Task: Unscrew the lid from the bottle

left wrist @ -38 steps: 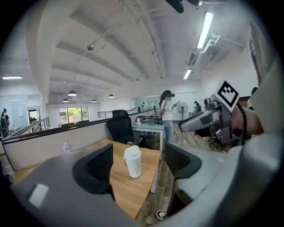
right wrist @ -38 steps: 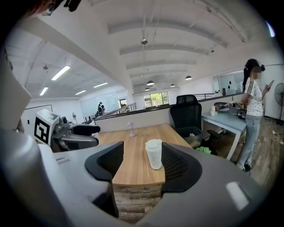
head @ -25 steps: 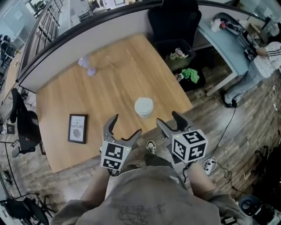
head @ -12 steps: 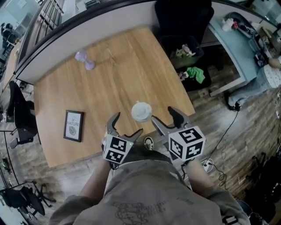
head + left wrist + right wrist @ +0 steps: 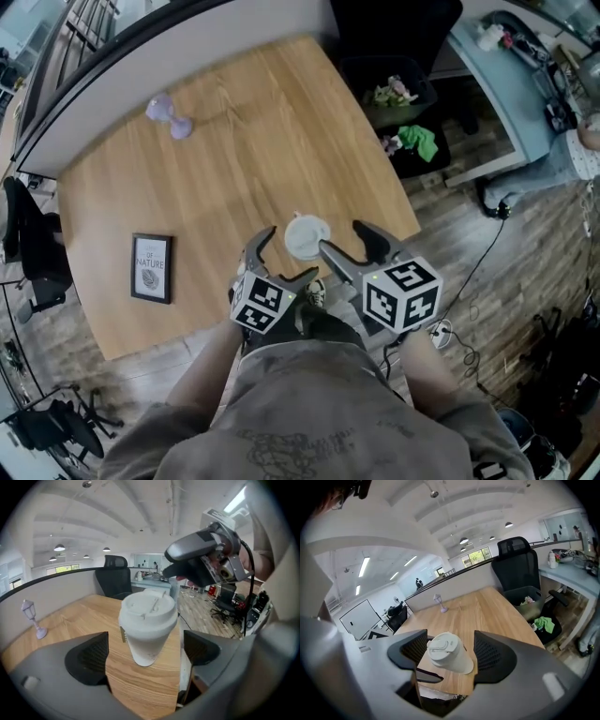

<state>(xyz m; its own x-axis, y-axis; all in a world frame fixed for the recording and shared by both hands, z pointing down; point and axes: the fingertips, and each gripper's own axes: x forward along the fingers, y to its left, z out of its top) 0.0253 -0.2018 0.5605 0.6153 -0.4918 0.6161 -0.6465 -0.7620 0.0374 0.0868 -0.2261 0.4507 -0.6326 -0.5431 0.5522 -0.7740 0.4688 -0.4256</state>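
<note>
Where the person's forearms reach toward the near edge of the wooden table, each hand carries a gripper with its marker cube uppermost.

Left gripper: the jaws stand wide apart and have just been opening further. Its own view shows the bottle upright in the gap between the pads. Bare table shows on either side of it, and neither pad touches it.

Right gripper: the jaws are also apart. Its own view frames the same bottle between the ribbed pads, clear of both. A dark finger of the left gripper shows just below it. Neither gripper holds anything.

Bottle: white, cup-shaped and narrower at the base. It stands on the table close to the near edge, nearer the right corner than the left.

Lid: white, domed, seated on top of the bottle, not removed. A small tan tag shows at the bottle's side under the lid rim.

Toward the near left corner a black picture frame lies flat, well apart from the bottle. Near the far left corner stands a small lilac lamp ornament, just short of the grey partition that follows the far edge.

Beyond the right edge, on the floor, a black bin holds mixed rubbish. A black office chair stands behind it.
</note>
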